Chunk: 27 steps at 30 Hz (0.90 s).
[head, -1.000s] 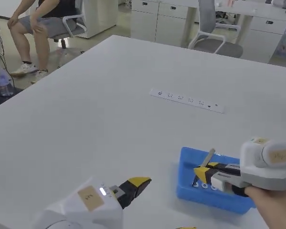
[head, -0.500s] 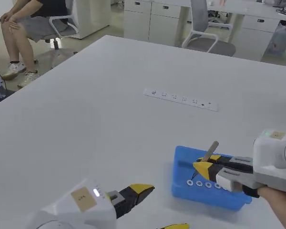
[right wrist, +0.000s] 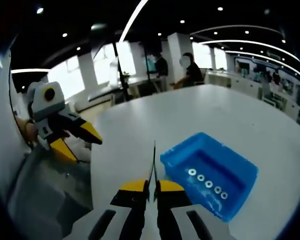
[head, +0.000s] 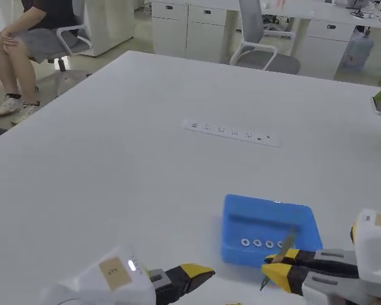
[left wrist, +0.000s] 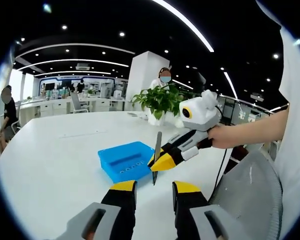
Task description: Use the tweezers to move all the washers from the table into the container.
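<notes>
A blue container [head: 270,219] sits on the white table [head: 146,159] and holds a row of several silver washers [head: 263,243]. My right gripper [head: 276,272] hovers just off the container's near edge, shut on thin metal tweezers [head: 278,259] whose tip points down beside the container. The right gripper view has the same tweezers [right wrist: 153,162] sticking out between the closed jaws of my right gripper [right wrist: 152,186], with the container [right wrist: 210,175] and its washers [right wrist: 207,182] to the right. My left gripper [left wrist: 154,187] is open and holds nothing; it is low at the near left in the head view [head: 211,283].
A white power strip [head: 232,134] lies across the middle of the table. Office chairs [head: 260,38], cabinets and a seated person [head: 32,32] are beyond the far edge. A potted plant [left wrist: 160,100] stands behind the table in the left gripper view.
My right gripper has drawn back with the tweezers from over the container to its near edge. The head camera has shifted; the left gripper stays about where it was.
</notes>
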Available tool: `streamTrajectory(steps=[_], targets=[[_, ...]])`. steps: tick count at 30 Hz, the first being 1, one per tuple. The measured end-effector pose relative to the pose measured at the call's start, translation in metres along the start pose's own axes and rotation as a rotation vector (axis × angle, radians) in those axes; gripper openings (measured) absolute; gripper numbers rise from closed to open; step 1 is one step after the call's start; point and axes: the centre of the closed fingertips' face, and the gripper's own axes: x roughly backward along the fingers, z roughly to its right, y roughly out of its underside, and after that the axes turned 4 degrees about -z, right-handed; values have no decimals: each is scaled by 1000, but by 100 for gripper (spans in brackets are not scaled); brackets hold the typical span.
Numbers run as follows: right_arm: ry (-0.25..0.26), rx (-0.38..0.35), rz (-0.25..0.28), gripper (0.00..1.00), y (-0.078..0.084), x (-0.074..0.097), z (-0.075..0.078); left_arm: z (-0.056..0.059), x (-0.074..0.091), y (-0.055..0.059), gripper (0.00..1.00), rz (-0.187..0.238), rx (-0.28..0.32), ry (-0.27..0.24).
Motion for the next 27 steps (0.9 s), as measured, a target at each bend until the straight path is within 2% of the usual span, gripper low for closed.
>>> streamTrajectory(steps=[6,9,11,13,14,16,19,27], targets=[[-81,74,-59,4,9,-6,-23,6,-2,3,26,-18,-9,25],[-129,151,-103,4,16,-9,-37,8,-3,4,25,-24,-13,34],[-152,176,-123,4,20,-11,-43,12,-3,3,25,-20,-8,53],[-192,185,-135,4,23,-12,-53,21,-3,-1,27,3,2,100],[-218,202,-151,4,26,-13,-58,23,-3,0,26,-5,5,115],[-245,236,-170,4,30,-13,-65,25,-3,3,22,-23,-7,124],[-296,284,-185,4,34,-12,-77,30,-3,3,16,-23,-3,151],[-376,445,-293,3,53,-9,-93,39,-5,8,11,-53,-28,194]])
